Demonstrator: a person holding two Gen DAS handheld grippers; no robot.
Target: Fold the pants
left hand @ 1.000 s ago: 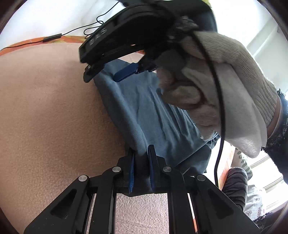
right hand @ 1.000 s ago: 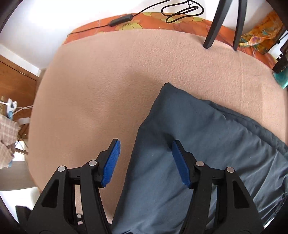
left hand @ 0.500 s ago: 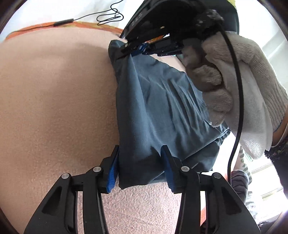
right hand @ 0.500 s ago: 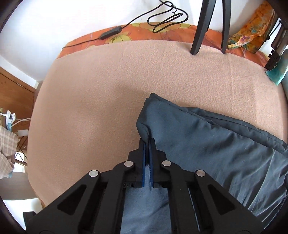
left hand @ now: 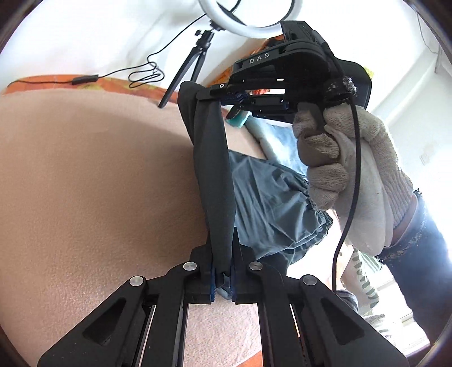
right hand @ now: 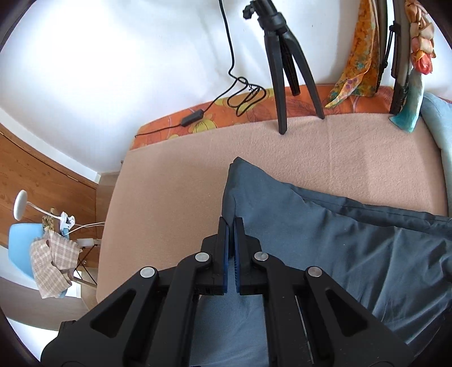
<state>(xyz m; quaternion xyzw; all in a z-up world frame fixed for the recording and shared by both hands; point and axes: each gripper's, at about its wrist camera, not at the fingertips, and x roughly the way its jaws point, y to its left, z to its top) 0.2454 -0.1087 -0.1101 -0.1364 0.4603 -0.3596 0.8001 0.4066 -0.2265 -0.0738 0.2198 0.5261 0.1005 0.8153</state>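
Note:
Dark blue-grey pants (left hand: 271, 203) lie on a peach blanket (left hand: 84, 183). One edge of them is lifted and pulled into a taut band (left hand: 214, 169) between my two grippers. At the bottom of the left wrist view, the jaws of my left gripper (left hand: 221, 254) are closing and its pads press on the near end of the band. My right gripper (left hand: 226, 97), held by a gloved hand (left hand: 353, 175), is shut on the far end. In the right wrist view that gripper (right hand: 230, 223) pinches the pants (right hand: 339, 240) just behind a raised corner (right hand: 237, 169).
A black tripod (right hand: 282, 70) stands at the blanket's far edge, with a ring light (left hand: 243, 19) above and a coiled cable (right hand: 245, 96) beside it. Light blue cloth (right hand: 435, 121) lies at the right. Left of the bed stands a blue chair (right hand: 19, 248) with checked cloth.
The right gripper shut on the pants corner. The left gripper opened, then shut on the edge again. Both rose, lifting the edge off the blanket and stretching it taut.

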